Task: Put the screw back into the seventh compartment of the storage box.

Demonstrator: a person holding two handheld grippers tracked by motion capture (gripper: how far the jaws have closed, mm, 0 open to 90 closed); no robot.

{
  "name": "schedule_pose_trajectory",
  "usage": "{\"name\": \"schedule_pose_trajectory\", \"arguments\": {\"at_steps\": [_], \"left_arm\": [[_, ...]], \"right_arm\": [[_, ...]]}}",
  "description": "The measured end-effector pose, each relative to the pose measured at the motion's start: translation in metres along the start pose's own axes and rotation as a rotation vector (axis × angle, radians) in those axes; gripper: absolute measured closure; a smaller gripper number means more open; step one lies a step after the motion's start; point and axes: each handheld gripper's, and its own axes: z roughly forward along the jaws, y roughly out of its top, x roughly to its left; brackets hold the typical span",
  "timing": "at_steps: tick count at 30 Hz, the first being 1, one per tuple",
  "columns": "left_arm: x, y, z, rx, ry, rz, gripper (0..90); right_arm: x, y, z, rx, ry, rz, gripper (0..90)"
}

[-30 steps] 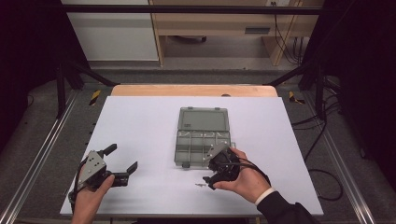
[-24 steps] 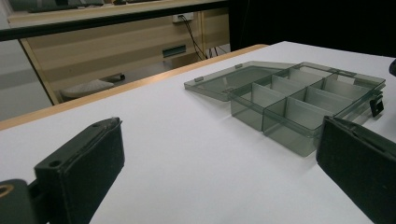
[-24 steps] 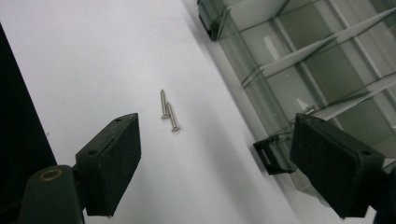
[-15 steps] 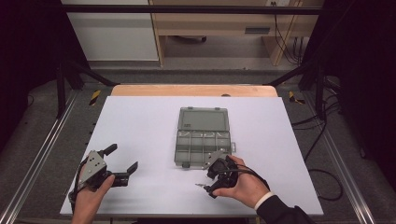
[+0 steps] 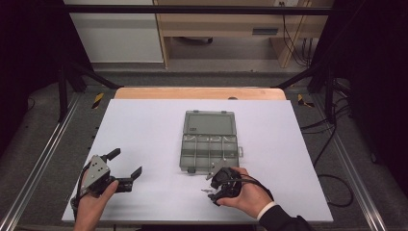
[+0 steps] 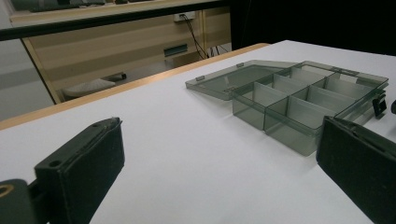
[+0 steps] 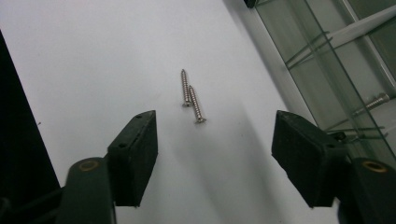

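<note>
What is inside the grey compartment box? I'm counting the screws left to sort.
The right gripper view shows one screw lying in a near compartment of the compartment box; dark bits beside it are unclear. Two screws lie outside on the table. Other compartments look empty.

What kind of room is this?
Probably a lab or workshop: a white table inside a metal frame, cables on the floor, and a compartment box with screws beside it.

Hand-held gripper [image 7: 215, 154] jaws wide apart over two screws [image 7: 192, 96] touching; clear box [image 7: 345, 60] beside.
</note>
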Motion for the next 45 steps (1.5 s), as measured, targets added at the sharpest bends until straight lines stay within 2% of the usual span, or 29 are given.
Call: {"name": "schedule_pose_trajectory", "arguments": {"at_steps": [6, 9, 13, 26, 31, 37, 45], "left_arm": [[0.001, 0.000, -0.001, -0.001, 0.001, -0.003, 0.8], [0.001, 0.000, -0.001, 0.000, 0.002, -0.004, 0.8], [0.000, 0.000, 0.000, 0.002, -0.002, -0.001, 0.8], [0.000, 0.000, 0.000, 0.003, -0.003, 0.000, 0.8], [0.000, 0.000, 0.000, 0.001, -0.001, -0.001, 0.8], [0.000, 0.000, 0.000, 0.003, -0.003, 0.000, 0.8], [0.000, 0.000, 0.000, 0.004, -0.003, 0.001, 0.8]], "right_arm": [[0.000, 0.002, 0.003, -0.008, 0.013, -0.008, 53.5], [0.001, 0.003, 0.004, -0.013, 0.021, -0.005, 60.5], [0.001, 0.004, 0.007, -0.012, 0.033, -0.015, 67.7], [-0.001, 0.008, 0.014, -0.025, 0.054, 0.004, 84.2], [-0.002, 0.009, 0.016, -0.031, 0.060, 0.023, 84.3], [-0.003, 0.009, 0.018, -0.018, 0.067, 0.022, 86.1], [-0.005, 0.009, 0.019, -0.008, 0.079, 0.055, 87.5]]}}
